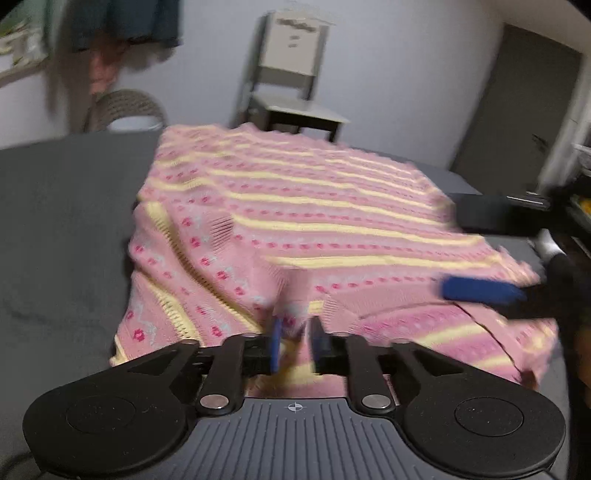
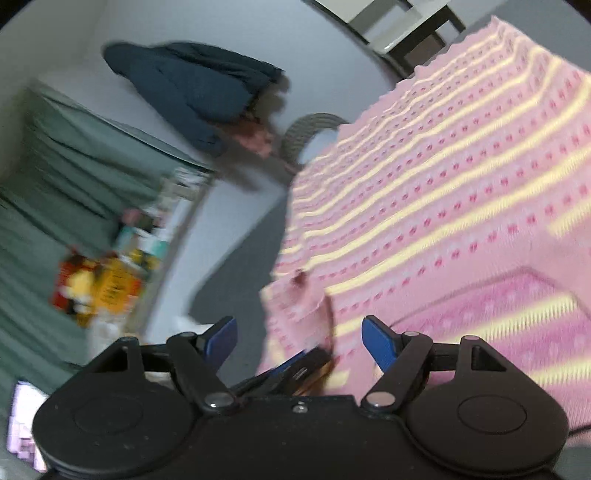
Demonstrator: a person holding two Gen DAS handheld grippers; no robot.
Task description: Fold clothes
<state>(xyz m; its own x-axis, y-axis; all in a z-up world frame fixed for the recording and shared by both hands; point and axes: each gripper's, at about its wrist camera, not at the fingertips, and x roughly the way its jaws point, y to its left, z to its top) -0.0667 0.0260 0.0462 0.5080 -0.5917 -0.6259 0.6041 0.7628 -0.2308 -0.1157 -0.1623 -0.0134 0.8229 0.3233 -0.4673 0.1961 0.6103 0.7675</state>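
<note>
A pink knitted sweater (image 1: 295, 221) with yellow stripes and red dots lies spread on a grey surface (image 1: 62, 229). At the sweater's near edge, my left gripper (image 1: 295, 341) is shut on a bunched fold of it, and the cloth rises between the blue fingers. The right gripper's blue finger (image 1: 480, 290) reaches in over the right hem. In the right wrist view the right gripper (image 2: 301, 341) stands open, blue fingers (image 2: 380, 343) wide apart. A corner of the sweater (image 2: 443, 203) and the left gripper's blue-tipped end (image 2: 295, 367) sit between them. Both views are motion-blurred.
A pale chair (image 1: 295, 92) and a wicker basket (image 1: 125, 107) stand behind the surface by the wall. Dark clothes (image 1: 125, 26) hang at upper left, and a grey door (image 1: 517, 110) is at right. A green curtain (image 2: 55, 177) and cluttered shelf (image 2: 110, 280) lie to the left.
</note>
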